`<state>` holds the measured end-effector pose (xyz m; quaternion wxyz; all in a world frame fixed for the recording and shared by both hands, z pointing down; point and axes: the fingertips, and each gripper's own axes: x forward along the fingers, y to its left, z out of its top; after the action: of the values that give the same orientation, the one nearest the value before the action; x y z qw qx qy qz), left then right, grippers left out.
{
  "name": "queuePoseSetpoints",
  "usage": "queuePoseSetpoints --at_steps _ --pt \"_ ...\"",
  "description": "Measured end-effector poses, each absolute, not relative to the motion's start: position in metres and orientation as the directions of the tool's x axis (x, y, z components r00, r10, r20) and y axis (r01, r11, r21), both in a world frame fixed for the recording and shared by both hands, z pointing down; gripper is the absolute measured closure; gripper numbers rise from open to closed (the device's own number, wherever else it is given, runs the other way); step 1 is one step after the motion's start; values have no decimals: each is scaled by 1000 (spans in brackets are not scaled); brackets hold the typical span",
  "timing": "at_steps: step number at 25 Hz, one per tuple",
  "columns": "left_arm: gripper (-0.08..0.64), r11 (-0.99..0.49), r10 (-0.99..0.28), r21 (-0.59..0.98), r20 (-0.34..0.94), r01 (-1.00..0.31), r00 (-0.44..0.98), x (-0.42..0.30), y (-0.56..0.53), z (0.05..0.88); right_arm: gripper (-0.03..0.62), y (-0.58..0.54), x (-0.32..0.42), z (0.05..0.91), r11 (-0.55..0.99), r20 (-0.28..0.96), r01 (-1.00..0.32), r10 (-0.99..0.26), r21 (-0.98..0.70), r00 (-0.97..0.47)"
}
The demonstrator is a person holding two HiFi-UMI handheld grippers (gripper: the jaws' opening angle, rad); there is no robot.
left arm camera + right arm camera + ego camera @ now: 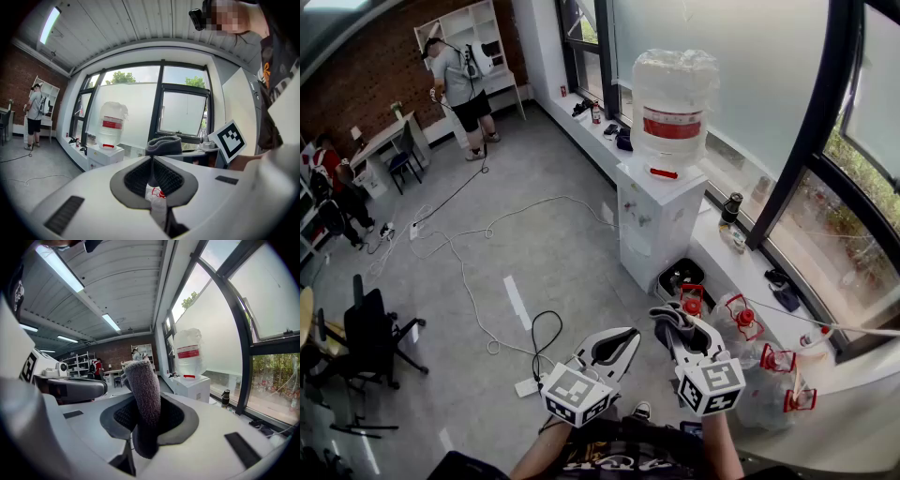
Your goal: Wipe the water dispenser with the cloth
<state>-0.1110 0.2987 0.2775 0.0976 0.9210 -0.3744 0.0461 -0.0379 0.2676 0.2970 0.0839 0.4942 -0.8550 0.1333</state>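
— Fingers of the right gripper [143, 420]: what are they doing?

— Clamped on the grey cloth [143, 399]. It stands up between the two pads [173, 417] as a thick fold, with its top sticking out past the tips and leaning slightly left. Its lower end sinks into the throat of the jaws and is hidden there.

— And in the head view?

— Only a dark bit of cloth [668, 316] shows at the tips of the right gripper [675, 328]; the rest is covered by the gripper body.

— The left gripper [151, 161]?

— Its fingers [138, 178] are pressed together at the tips with nothing held. Something white with red print shows through the slot below them; I cannot tell what it is.

— Where is the water dispenser [654, 225]?

— Well apart from both grippers, ahead of them against the window ledge, a white cabinet with a clear water bottle [675, 98] upside down on top. The cloth is not touching it. Its taps are too small to make out.

— Around it?

— A black bin [680, 277] just beside its base, clear jugs with red handles [750, 323] near the right gripper, a white cable [469, 281] looping over the floor, and a person [459, 84] far back by the shelves.
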Motion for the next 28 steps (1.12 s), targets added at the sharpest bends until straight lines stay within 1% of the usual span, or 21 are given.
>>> queuePoseSetpoints --at_steps 8,17,28 --pt "531 -687 -697 143 149 -713 702 -88 305 274 488 278 -12 299 492 271 -857 -814 -152 -514" --pt "531 -670 -709 155 156 -726 688 -71 304 278 488 277 21 304 476 265 -862 -821 -172 -506" --pt "532 -641 -723 140 219 -754 655 -82 295 291 488 260 12 331 483 285 -839 -792 -249 -540"
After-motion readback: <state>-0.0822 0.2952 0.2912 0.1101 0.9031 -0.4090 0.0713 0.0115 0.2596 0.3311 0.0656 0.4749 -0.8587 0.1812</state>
